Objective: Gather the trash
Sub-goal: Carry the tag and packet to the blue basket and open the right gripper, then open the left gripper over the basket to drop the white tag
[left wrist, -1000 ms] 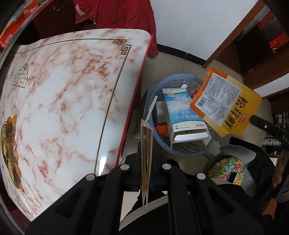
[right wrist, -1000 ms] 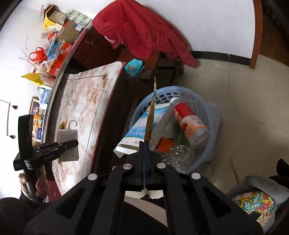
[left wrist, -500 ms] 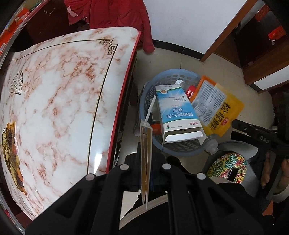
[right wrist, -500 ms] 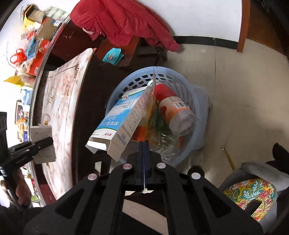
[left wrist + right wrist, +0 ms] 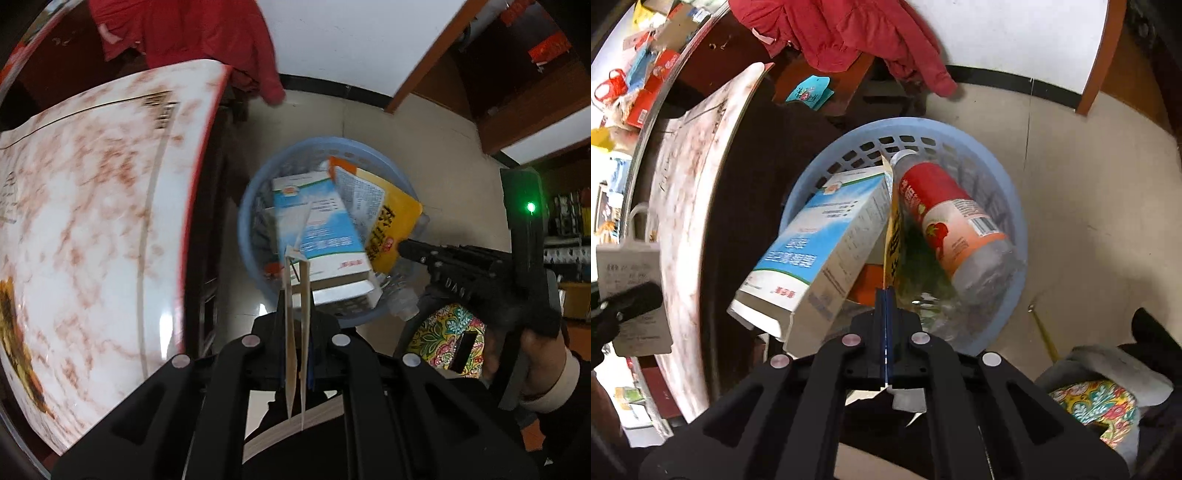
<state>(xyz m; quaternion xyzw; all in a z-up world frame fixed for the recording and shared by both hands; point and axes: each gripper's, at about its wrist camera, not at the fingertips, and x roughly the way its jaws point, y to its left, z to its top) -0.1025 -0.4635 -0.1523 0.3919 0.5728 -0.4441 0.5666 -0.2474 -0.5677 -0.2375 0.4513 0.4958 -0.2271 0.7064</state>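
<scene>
Right tongs (image 5: 886, 295) (closed) pinch pouch (image 5: 894, 240) — inside basket (image 5: 1004, 177).

The table (image 5: 92, 206) is motion-blurred, its pattern unreadable. In the basket (image 5: 1004, 177), the carton (image 5: 820, 251) hides whatever lies beneath it. The pouch (image 5: 894, 236) shows edge-on, its print illegible.

— What colours do you have in the basket (image 5: 1004, 192)?

— I see a pale blue basket with a lattice wall. In it lies a white carton (image 5: 820, 254) with sky-blue panels, a yellow pouch (image 5: 388, 218) edged in orange with black characters, and a clear bottle (image 5: 953, 232) with a red label fading to orange.

— And around it?

— My table (image 5: 92, 206) is white marble veined in rust, rimmed red. A red jacket (image 5: 842, 33) hangs behind; a floral cushion (image 5: 447, 336) shows green, yellow and pink.
</scene>
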